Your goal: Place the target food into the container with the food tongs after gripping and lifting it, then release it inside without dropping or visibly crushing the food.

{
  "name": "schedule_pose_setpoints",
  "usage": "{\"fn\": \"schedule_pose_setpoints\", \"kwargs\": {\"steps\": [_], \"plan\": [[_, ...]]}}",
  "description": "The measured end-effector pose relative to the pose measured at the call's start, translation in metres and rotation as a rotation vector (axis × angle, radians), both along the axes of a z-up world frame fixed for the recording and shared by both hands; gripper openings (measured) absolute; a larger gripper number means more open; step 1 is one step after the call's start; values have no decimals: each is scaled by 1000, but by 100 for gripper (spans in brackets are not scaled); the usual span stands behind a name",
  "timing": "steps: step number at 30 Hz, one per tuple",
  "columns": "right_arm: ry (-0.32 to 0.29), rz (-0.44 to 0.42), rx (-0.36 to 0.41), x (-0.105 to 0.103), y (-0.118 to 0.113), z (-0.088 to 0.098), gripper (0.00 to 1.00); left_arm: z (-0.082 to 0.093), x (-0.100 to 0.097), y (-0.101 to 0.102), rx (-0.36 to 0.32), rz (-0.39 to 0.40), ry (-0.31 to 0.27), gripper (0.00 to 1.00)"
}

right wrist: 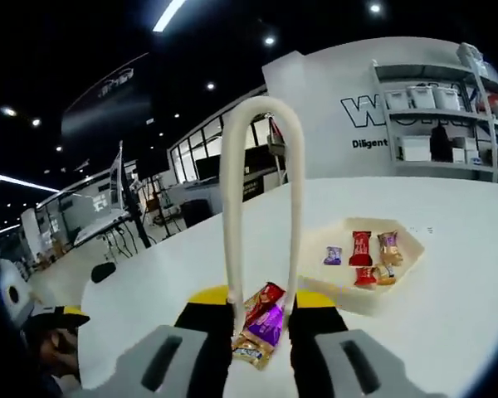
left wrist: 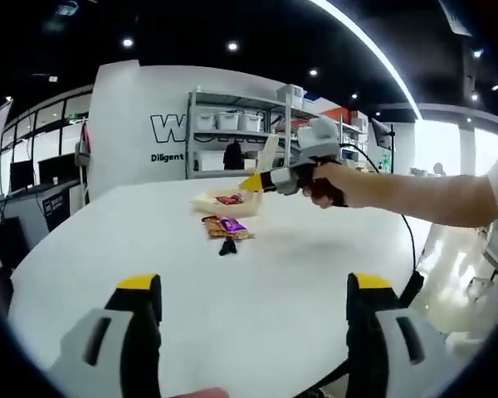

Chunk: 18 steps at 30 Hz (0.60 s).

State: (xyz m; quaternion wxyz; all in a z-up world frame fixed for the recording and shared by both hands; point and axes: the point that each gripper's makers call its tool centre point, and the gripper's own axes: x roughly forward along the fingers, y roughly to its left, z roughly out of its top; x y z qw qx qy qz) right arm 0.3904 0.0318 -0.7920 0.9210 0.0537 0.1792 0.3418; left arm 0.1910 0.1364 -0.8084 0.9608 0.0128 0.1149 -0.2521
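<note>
The right gripper [right wrist: 261,319], clamped on cream food tongs [right wrist: 261,207], hangs above loose snack packets [right wrist: 260,325] left of the tray [right wrist: 402,264], while the left gripper [left wrist: 255,311] gapes over bare white table [left wrist: 149,249].

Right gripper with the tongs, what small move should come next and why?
Probably lower the food tongs onto the snack packets lying on the white table between the right gripper jaws. The tongs seem to hold nothing yet, and the tray beside them already holds several wrapped sweets.
</note>
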Motion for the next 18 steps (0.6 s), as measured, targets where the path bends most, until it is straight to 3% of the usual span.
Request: {"fn": "schedule_pose_setpoints", "kwargs": {"steps": [9, 15, 18], "plan": [[-16, 38, -46, -22, 37, -17, 19, 0, -2, -3, -2, -6, -2, 91], [-39, 26, -69, -23, 56, -27, 20, 1, -4, -2, -2, -1, -5, 91], [-53, 15, -92, -22, 61, -30, 20, 0, -3, 3, 43, 16, -11, 91]]}}
